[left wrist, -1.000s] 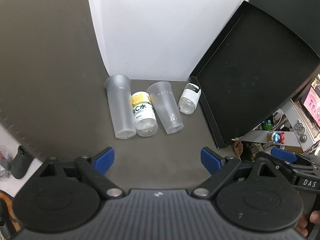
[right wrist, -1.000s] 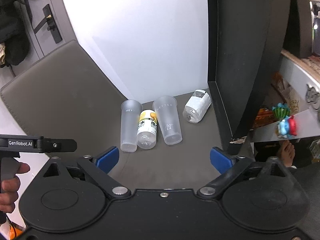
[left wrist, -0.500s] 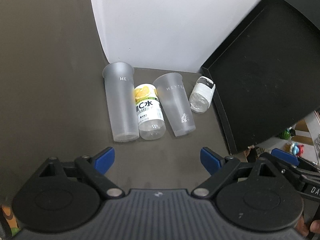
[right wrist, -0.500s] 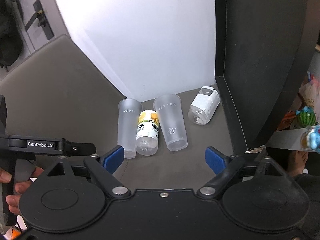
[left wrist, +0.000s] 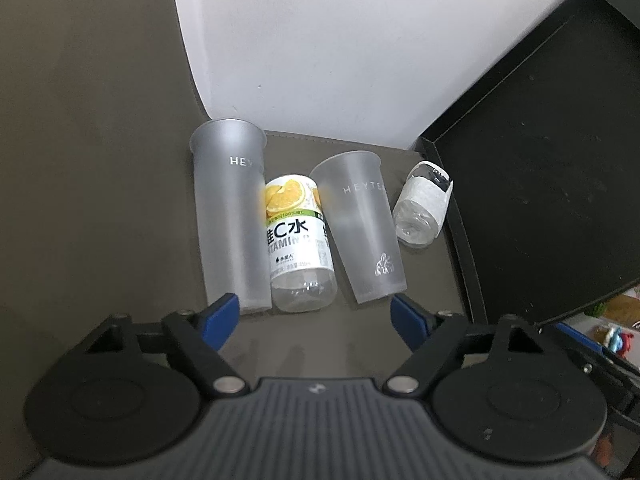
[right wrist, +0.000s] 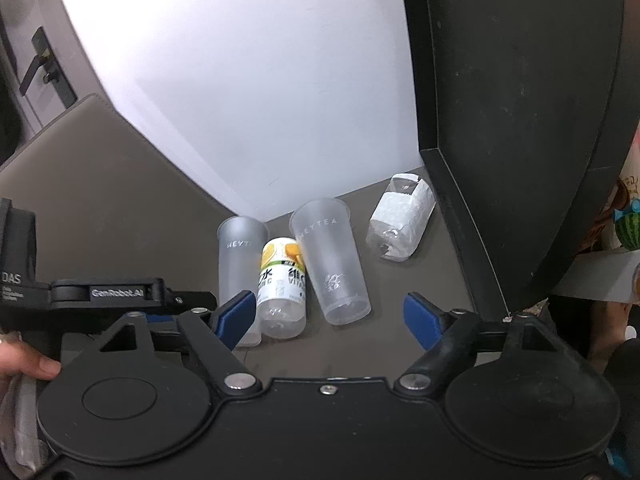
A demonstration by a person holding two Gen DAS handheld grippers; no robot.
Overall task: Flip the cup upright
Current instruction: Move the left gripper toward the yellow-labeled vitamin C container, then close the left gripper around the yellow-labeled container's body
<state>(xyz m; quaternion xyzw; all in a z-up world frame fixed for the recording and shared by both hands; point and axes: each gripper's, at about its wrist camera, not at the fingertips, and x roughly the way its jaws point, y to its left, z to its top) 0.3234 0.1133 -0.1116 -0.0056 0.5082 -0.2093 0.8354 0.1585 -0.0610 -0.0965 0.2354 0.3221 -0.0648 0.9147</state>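
Two frosted plastic cups stand upside down on the dark mat, wide rims down. The tall cup point(left wrist: 230, 212) is on the left, the shorter cup point(left wrist: 360, 228) on the right; both show in the right wrist view, tall point(right wrist: 240, 264) and short point(right wrist: 330, 256). My left gripper point(left wrist: 316, 318) is open and empty, just in front of the cups. My right gripper point(right wrist: 330, 312) is open and empty, a little further back.
A yellow-labelled vitamin water bottle point(left wrist: 296, 240) stands between the cups, upside down. A small clear bottle with a white label point(left wrist: 422, 208) is at the right, beside a black tray point(left wrist: 540, 200) leaning upright. A white wall point(left wrist: 340, 48) is behind. The left gripper body point(right wrist: 100, 292) shows in the right view.
Both grippers have moved forward toward the cups, which now look larger. Both stay open. Nothing on the mat has moved.
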